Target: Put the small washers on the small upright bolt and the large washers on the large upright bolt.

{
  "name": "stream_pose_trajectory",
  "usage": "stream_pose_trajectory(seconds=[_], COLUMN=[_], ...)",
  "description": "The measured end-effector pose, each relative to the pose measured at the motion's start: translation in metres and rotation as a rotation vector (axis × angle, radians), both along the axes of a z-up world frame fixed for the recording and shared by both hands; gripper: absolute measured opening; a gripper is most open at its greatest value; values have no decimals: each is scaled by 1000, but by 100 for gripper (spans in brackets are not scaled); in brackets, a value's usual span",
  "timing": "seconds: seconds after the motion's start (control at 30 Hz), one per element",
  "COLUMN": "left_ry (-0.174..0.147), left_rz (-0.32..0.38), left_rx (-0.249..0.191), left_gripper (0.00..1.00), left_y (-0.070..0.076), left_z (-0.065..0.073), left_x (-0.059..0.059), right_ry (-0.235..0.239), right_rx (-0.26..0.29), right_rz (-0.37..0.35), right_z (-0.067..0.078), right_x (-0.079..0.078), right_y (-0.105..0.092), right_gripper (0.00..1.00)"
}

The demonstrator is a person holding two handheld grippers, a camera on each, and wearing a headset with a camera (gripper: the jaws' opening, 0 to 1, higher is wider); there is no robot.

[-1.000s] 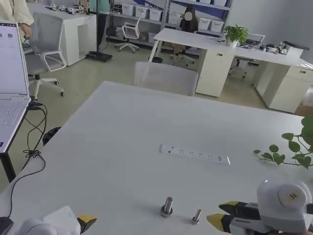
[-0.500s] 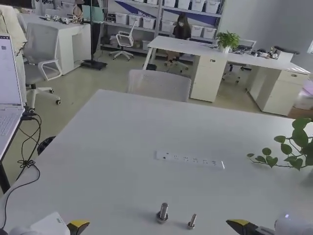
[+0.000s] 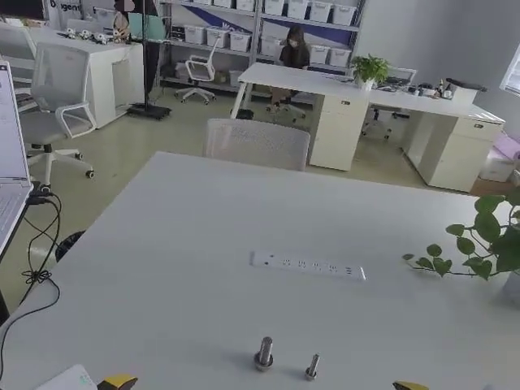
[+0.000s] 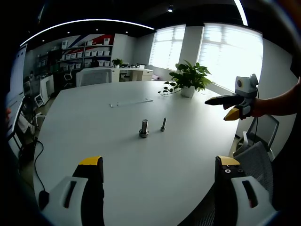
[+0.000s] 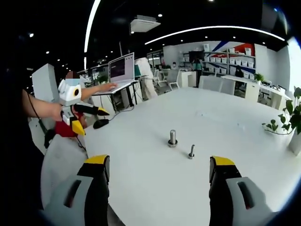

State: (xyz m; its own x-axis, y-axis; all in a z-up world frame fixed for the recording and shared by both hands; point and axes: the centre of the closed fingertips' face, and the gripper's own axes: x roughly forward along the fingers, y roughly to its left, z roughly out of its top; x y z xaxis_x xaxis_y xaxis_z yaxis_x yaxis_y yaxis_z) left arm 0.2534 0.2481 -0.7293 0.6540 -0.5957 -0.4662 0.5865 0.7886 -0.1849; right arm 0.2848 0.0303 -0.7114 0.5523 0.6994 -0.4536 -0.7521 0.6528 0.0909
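large bolt [image 3: 264,353]: standing upright
small bolt [image 3: 312,367]: standing upright beside
tabletop [image 3: 203,244]: stretching wide around
left hand-held gripper [image 4: 160,162]: gaping
right hand-held gripper [image 5: 159,161]: gaping

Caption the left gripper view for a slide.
Open left gripper faces large silver metal bolt and small silver metal bolt, upright on white table.

Open table [image 3: 179,276] lies all round the large bolt [image 3: 264,354] and small bolt [image 3: 312,367], which stand apart; strip [image 3: 307,265] and plant [image 3: 479,244] sit well beyond.

White desks [image 3: 321,79], shelving [image 3: 244,16], bright windows [image 4: 223,52]
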Motion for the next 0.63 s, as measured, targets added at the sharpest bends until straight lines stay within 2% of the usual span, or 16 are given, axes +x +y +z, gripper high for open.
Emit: stream_pose_trajectory(seconds=[0.17,0.23,0.4,0.43,0.57,0.63], left_ry=[-1,3,5,5,10,10], left_rz=[-7,-9,-10,-9,-10,-11], left_rx=[19,33,41,44,46,40], left_gripper=[99,99,99,99,99,99], left_y=[0,-1,-2,-1,-2,-2], left_z=[-3,-6,-7,-8,-10,-9], left_x=[-4,-5,-8,-8,-9,-10], right_ry=[3,2,42,66,57,54], right_rx=[-3,-21,-38,-38,-58,-46], right_rz=[-13,-18,-34,-26,-19,-24], right_z=[-4,-9,-20,-24,-26,-24], right_x=[-4,-6,-14,-17,-20,-19], right_y=[-4,-7,-13,-13,-11,-11], right_gripper=[96,98,100,100,100,100])
